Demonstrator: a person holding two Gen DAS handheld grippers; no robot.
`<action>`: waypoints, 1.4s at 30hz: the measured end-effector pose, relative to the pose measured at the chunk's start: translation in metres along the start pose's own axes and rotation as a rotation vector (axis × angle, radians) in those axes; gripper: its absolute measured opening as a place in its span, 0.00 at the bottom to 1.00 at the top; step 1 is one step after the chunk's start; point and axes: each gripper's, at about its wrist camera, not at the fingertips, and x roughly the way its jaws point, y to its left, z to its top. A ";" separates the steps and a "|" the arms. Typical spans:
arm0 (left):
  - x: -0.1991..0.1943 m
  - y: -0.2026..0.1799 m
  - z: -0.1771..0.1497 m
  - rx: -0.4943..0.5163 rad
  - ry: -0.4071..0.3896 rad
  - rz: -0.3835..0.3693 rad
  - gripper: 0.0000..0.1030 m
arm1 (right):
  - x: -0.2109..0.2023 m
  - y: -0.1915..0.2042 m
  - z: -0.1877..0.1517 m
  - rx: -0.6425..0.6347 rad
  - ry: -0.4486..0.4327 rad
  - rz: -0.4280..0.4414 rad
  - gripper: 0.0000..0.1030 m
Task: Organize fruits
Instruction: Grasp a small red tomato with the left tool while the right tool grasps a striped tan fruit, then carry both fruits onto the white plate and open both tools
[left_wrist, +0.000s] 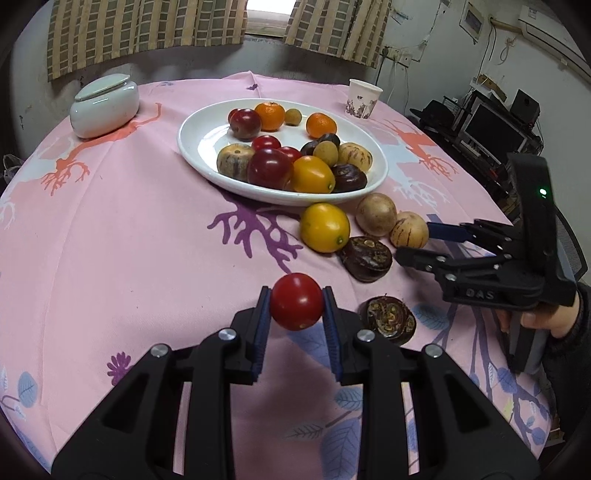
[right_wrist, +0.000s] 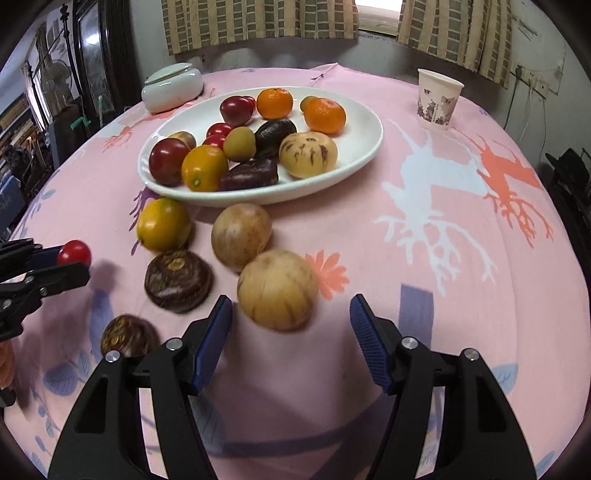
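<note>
On the pink worktop (left_wrist: 110, 229), left to right:
Far left: a pale lidded jar (left_wrist: 105, 105) stands well apart from the fruit.
Left gripper (left_wrist: 296, 308): jaws closed onto a red tomato (left_wrist: 296, 306), pads pressing both its sides; the tomato looks lifted clear of the cloth, short of the plate.
Plate (left_wrist: 199, 133): white, oval, already loaded with tomatoes, two oranges, yellow fruit, dark chestnut-like pieces and striped pale melons.
Loose fruit: just in front of the plate lie a yellow fruit (right_wrist: 163, 224), a tan round fruit (right_wrist: 241, 236), a striped pale melon (right_wrist: 277, 290) and two dark flat pieces (right_wrist: 178, 280), (right_wrist: 129, 336).
Right gripper (right_wrist: 291, 314): jaws spread wide and empty, the striped pale melon sitting near the left pad, not yet between both.
Far right: a paper cup (right_wrist: 438, 99) stands apart from the plate.
Step in hand: gathering stray fruit onto the plate; the left carries, the right lines up.
Next move: the tomato likely needs carrying forward over the rim to a free spot. The right should shift left to centre the melon, then close gently, since a round fruit may roll.
</note>
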 end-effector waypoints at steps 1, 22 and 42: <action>0.000 0.000 0.000 -0.004 0.001 -0.007 0.27 | 0.003 0.000 0.003 -0.008 0.006 -0.013 0.64; -0.017 -0.009 0.008 0.000 -0.027 -0.006 0.27 | -0.074 -0.012 -0.018 -0.042 -0.143 0.079 0.41; -0.026 -0.011 0.076 0.082 -0.091 0.114 0.27 | -0.079 -0.002 0.046 -0.090 -0.268 0.108 0.41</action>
